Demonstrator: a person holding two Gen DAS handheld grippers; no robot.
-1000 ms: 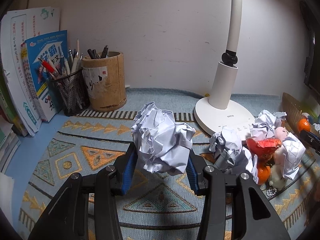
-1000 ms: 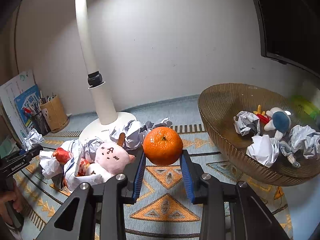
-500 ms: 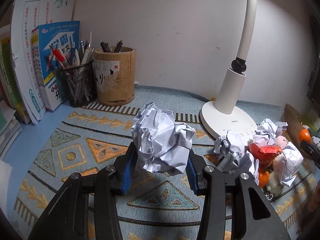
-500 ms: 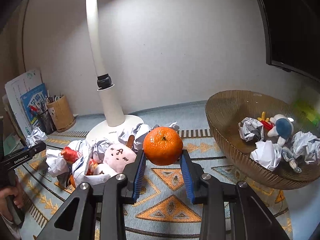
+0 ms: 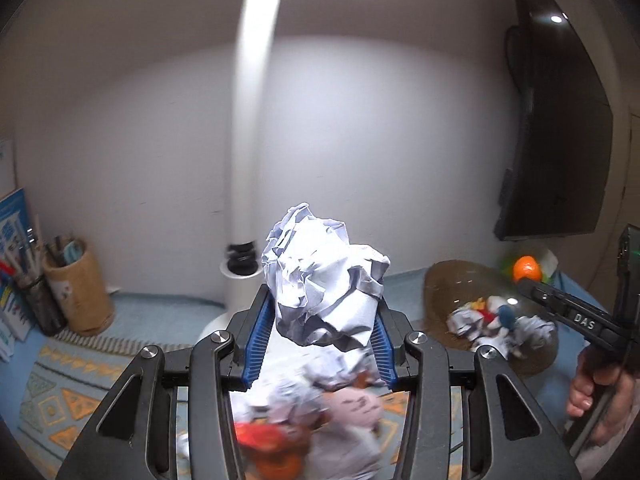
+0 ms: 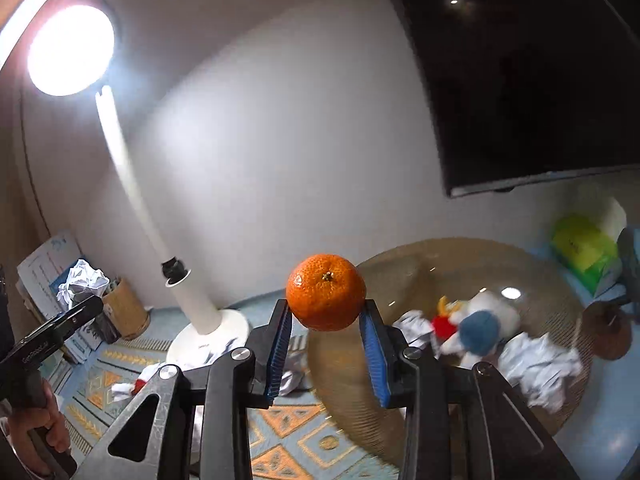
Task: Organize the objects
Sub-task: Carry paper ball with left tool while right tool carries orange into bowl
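Crumpled paper ball point(image 5: 326, 280) is pinched between the blue pads of the left gripper point(image 5: 320, 328), jaws partly closed around it, carried in the air above the pile. Orange point(image 6: 326, 297) is clamped the same way in the right gripper point(image 6: 326, 340), held up just in front of the brown bowl point(image 6: 400, 272).

Progress, as I judge it: midway. Bowl already holds several paper balls point(image 6: 538, 364) and a small blue-and-white plush toy point(image 6: 478, 326). Both held items are not yet dropped. Still left on the mat: a pile point(image 5: 320, 412) of paper wads, a pink plush and something red-orange, blurred.

Surface: blue patterned mat point(image 6: 288, 428) with orange triangles on a blue desk. White desk lamp point(image 6: 200, 304) stands behind, lit. Pen holder point(image 5: 78, 286) and books at far left, white wall, dark screen point(image 6: 532, 80) upper right, green pack point(image 6: 584, 244) beyond the bowl.
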